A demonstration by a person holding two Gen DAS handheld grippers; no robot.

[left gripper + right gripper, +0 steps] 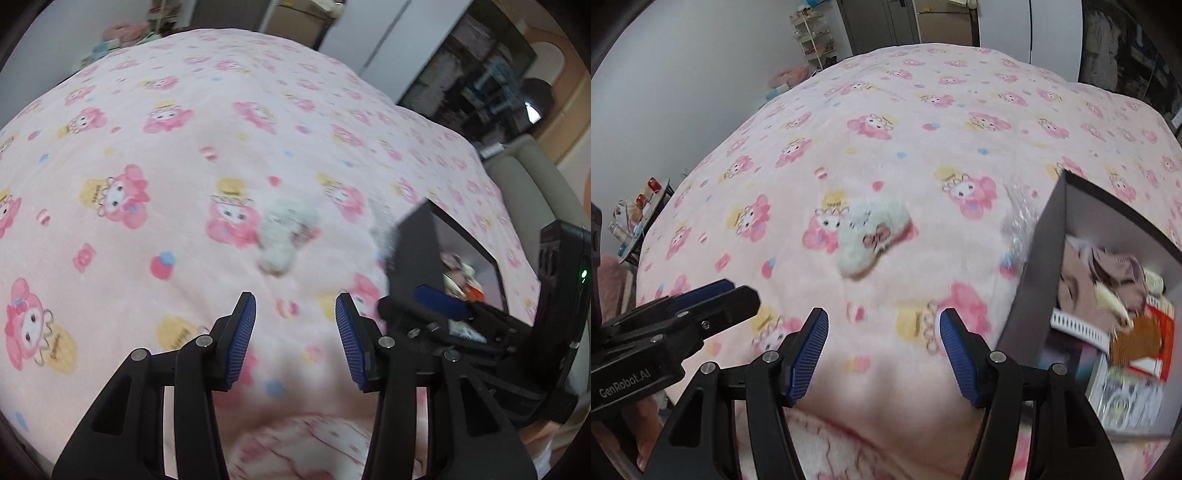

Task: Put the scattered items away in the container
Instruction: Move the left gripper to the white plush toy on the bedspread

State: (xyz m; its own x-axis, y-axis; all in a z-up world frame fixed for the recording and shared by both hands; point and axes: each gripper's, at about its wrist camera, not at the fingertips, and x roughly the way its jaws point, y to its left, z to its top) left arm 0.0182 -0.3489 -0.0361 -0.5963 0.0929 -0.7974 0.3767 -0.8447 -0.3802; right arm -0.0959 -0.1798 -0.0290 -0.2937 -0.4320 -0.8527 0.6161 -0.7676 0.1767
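Both tongs are empty, jaws apart, nothing between the pads. Left tongs (295, 332) are narrower, right tongs (884, 350) wider. Both hover over the pink bedspread (923, 147), angled down.

Remaining stray item: small white fuzzy plush (873, 236) with a pink bow, lying flat on the bedspread at 12 o'clock from either set of tongs, apart from both. The dark box (1030, 295), the container, is at 3 o'clock in the right view, already part full. A crinkly clear wrapper (1019, 218) sits just beside its far corner.

Risks, my read:
- Plush is soft and low on a soft bedspread. Pads may pinch cloth along with it, or skid over the pile and come up empty.
- Both tongs aim at the same item and sit close together. If both go in, they collide.
- Frames are motion-blurred, so the approach may land off target.
- Clear wrapper is easy to miss; the box wall partly hides it.

View differences:
- Right wrist shows the box contents (comb-like piece, red pack, printed cards), the bow on the plush and a cluttered side table (646, 206) at 9 o'clock.
- Left wrist shows the right tongs' body (554, 295) blocking most of the box, with only a slice of the interior visible; plush (284, 236) is a blur.
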